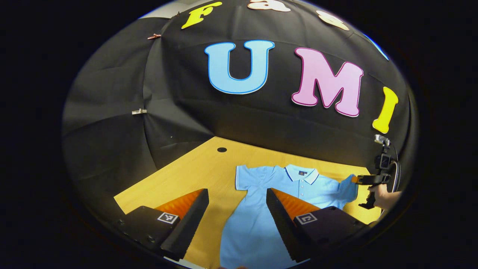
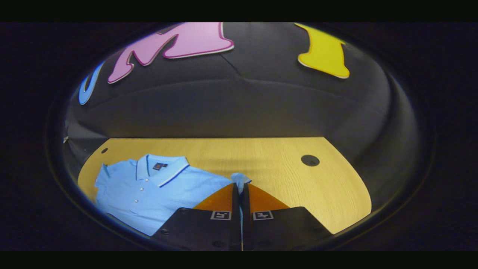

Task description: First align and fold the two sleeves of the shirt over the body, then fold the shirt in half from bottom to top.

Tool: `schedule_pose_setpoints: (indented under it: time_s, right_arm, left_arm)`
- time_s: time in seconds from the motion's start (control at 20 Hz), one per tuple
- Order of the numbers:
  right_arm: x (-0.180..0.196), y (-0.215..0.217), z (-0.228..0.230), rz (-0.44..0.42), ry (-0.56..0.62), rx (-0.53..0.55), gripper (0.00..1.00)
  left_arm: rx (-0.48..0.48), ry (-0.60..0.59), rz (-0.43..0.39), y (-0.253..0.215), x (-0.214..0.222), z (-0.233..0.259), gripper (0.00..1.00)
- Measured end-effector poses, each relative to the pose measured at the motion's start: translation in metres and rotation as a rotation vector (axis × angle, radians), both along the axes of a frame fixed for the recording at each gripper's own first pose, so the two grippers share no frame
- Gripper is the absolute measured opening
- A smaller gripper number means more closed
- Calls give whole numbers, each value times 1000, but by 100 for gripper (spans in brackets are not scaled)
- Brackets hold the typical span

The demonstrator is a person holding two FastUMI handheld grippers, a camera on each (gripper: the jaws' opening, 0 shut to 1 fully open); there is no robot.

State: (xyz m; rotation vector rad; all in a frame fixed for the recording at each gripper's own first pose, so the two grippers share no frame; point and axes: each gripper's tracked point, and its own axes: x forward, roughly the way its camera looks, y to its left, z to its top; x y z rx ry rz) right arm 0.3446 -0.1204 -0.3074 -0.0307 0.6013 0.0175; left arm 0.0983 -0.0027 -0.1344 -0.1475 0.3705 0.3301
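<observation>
Your right gripper (image 2: 241,186) pinches the polo shirt's (image 2: 149,190) right sleeve (image 2: 239,178); left gripper (image 1: 237,201) gapes empty over the tabletop (image 1: 194,168); no fold is done.

Light blue polo shirt (image 1: 257,209) lies flat, face up on the wooden table (image 1: 194,172), collar at the far side, 1 sleeve (image 2: 239,178) lifted, pinched at its edge.
</observation>
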Motion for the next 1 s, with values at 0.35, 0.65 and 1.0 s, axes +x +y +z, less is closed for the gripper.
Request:
schedule_pose_setpoints:
  time_s: [0.35,0.65,1.0]
  right_arm:
    - [-6,124,13,207,2,32,6]
    - [-29,199,-18,334,57,14,6]
    - [-60,245,-38,377,88,130,12]
  left_arm:
    - [-8,16,-11,4,-7,-9,98]
    - [-27,28,-20,10,5,-19,98]
    - [-63,56,-115,27,68,-45,98]
